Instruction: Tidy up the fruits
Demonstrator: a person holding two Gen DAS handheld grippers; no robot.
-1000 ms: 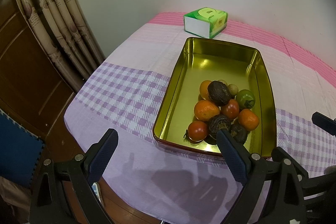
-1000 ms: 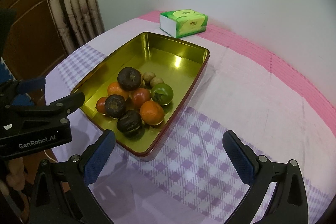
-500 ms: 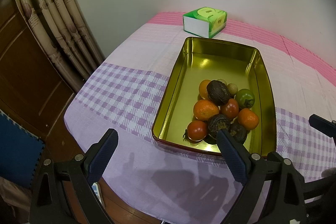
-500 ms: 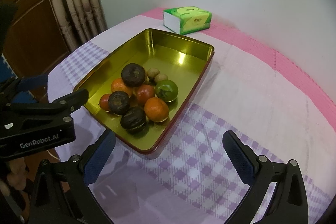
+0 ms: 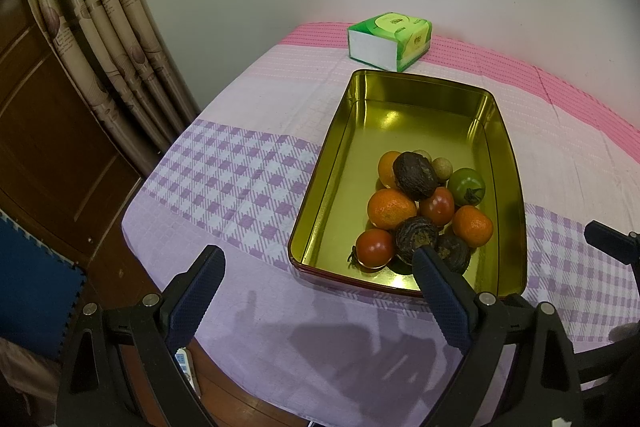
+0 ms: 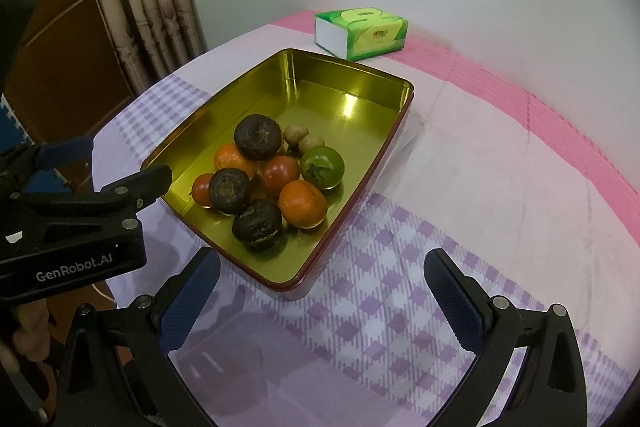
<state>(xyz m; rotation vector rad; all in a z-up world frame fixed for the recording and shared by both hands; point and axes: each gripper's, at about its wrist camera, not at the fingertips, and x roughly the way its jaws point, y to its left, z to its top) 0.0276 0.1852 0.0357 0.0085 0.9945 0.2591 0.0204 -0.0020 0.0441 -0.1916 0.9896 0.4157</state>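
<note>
Right gripper (image 6: pixel 320 287) has advanced toward the table since a second ago: the gold-coloured rectangular metal tin (image 6: pixel 362 77) now sits higher and nearer the centre of the right wrist view. Left wrist view nearly unchanged.

Left gripper (image 5: pixel 318 285): jaws spread wide, nothing between them; hovering over the near edge of the lilac-and-white checked tablecloth (image 5: pixel 232 167), just short of the tin's (image 5: pixel 508 163) near wall. Right gripper: jaws likewise spread wide and empty, over the cloth beside the tin's near corner.

Fruit sits heaped in the near half of the tin, far half bare. Counted: three dark brown wrinkled round fruits (image 6: pixel 257 137), three oranges (image 6: pixel 302 203), two red tomatoes (image 6: pixel 281 173), one green tomato (image 6: pixel 322 166), two small tan round fruits (image 6: pixel 296 133). All touching or nearly so.

Green-and-white tissue pack (image 6: pixel 360 31) lies on the pink band of cloth beyond the tin, apart from it. Brown patterned curtain (image 5: pixel 108 27) at left.
</note>
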